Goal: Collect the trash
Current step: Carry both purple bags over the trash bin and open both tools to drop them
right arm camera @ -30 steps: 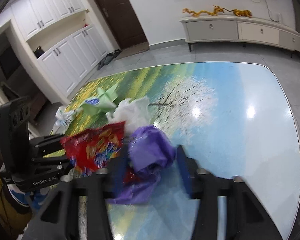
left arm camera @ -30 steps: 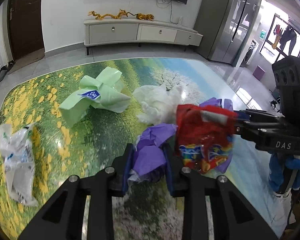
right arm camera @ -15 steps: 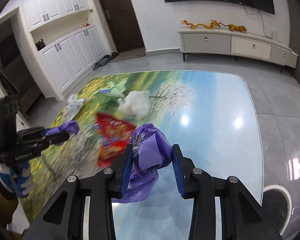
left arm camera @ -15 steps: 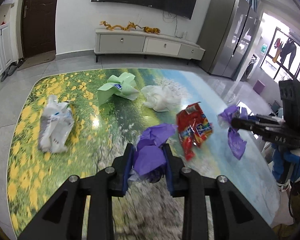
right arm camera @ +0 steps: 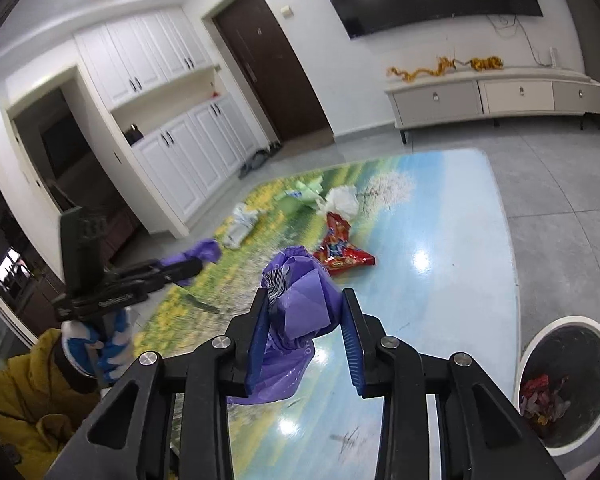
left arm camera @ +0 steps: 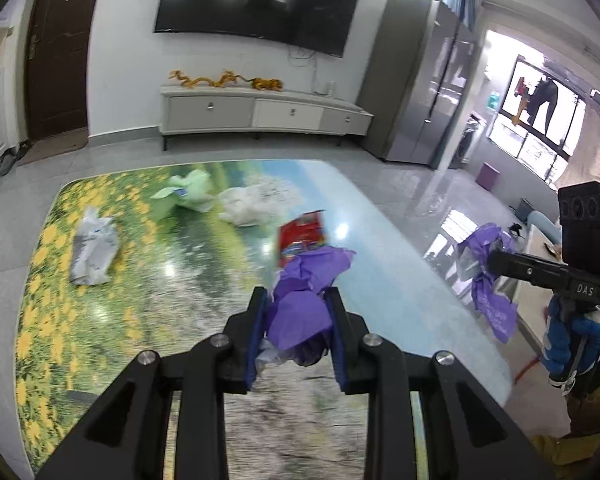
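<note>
A crumpled purple bag point(left arm camera: 300, 312) sits pinched between the fingers of the left claw point(left arm camera: 298, 320), raised above the tabletop point(left arm camera: 180, 280); a second purple bag point(right arm camera: 300, 312) is clamped the same way in the right claw point(right arm camera: 306, 328), its tail drooping below the fingers. Ahead of both claws a red snack wrapper point(left arm camera: 302, 236) lies flat on the tabletop, with a white bag point(left arm camera: 246, 210), a green bag point(left arm camera: 186, 194) and a clear wrapper point(left arm camera: 92, 250) farther out. To the right of the right claw, past the tabletop's near edge, a white-rimmed bin point(right arm camera: 568, 380) stands on the floor, wrappers inside. The right claw is held out over that edge, level with the left.
</note>
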A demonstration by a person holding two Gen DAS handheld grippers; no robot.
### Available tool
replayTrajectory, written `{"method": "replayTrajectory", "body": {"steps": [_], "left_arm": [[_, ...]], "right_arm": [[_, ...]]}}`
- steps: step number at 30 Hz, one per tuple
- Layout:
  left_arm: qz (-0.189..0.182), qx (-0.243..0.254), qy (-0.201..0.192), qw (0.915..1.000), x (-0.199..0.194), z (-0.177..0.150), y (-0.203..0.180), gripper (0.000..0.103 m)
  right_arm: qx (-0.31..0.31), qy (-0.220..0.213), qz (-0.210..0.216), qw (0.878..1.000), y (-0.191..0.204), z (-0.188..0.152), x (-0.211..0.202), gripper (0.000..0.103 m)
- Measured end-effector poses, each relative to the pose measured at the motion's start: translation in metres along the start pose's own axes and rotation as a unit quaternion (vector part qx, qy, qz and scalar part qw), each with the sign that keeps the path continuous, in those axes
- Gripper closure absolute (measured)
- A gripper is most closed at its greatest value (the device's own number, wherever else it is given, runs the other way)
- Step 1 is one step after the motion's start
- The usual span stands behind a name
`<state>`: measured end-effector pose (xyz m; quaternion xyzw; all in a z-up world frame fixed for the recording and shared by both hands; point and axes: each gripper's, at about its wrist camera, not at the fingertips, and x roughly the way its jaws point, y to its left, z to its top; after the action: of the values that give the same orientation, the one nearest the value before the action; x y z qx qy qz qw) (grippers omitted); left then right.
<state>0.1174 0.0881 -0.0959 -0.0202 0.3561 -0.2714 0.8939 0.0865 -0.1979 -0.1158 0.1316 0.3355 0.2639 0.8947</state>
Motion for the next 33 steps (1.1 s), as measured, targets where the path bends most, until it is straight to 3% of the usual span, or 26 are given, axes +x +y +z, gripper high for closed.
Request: {"method": "replayTrajectory", "body": {"steps": [4, 8, 11, 17, 22, 27, 28, 31, 33], "left_arm": [[-0.028, 0.028, 0.01, 0.9992, 0.011, 0.01, -0.038, 0.076], [-0.056, 0.065, 0.036, 0.9956, 0.04, 0.023, -0.088, 0.076], [-0.07, 0.098, 0.063, 0.9907, 0.073, 0.033, -0.127, 0.076], [-0.097, 0.156, 0.123, 0.9752, 0.15, 0.042, -0.208, 0.076], [-0.117, 0.175, 0.165, 0.9635, 0.217, 0.044, -0.264, 0.076], [-0.126, 0.165, 0.187, 0.9602, 0.267, 0.047, -0.293, 0.074], [-0.13, 0.159, 0.19, 0.96, 0.275, 0.048, -0.295, 0.072], [-0.14, 0.13, 0.196, 0.9618, 0.298, 0.05, -0.296, 0.046], [-0.155, 0.108, 0.201, 0.9611, 0.303, 0.05, -0.291, 0.046]], "right_arm": [[-0.004, -0.032, -0.038, 0.999, -0.011, -0.004, -0.038, 0.07], [0.0, -0.048, -0.122, 0.991, -0.04, -0.014, -0.069, 0.07], [0.012, -0.048, -0.186, 0.981, -0.069, -0.025, -0.083, 0.069], [0.077, -0.042, -0.264, 0.96, -0.143, -0.044, -0.101, 0.068], [0.123, -0.031, -0.297, 0.946, -0.197, -0.051, -0.101, 0.067], [0.148, -0.022, -0.31, 0.939, -0.239, -0.047, -0.085, 0.064], [0.153, -0.02, -0.312, 0.937, -0.246, -0.048, -0.083, 0.061], [0.165, -0.012, -0.318, 0.933, -0.265, -0.049, -0.074, 0.053], [0.172, -0.006, -0.327, 0.929, -0.276, -0.051, -0.071, 0.047]]}}
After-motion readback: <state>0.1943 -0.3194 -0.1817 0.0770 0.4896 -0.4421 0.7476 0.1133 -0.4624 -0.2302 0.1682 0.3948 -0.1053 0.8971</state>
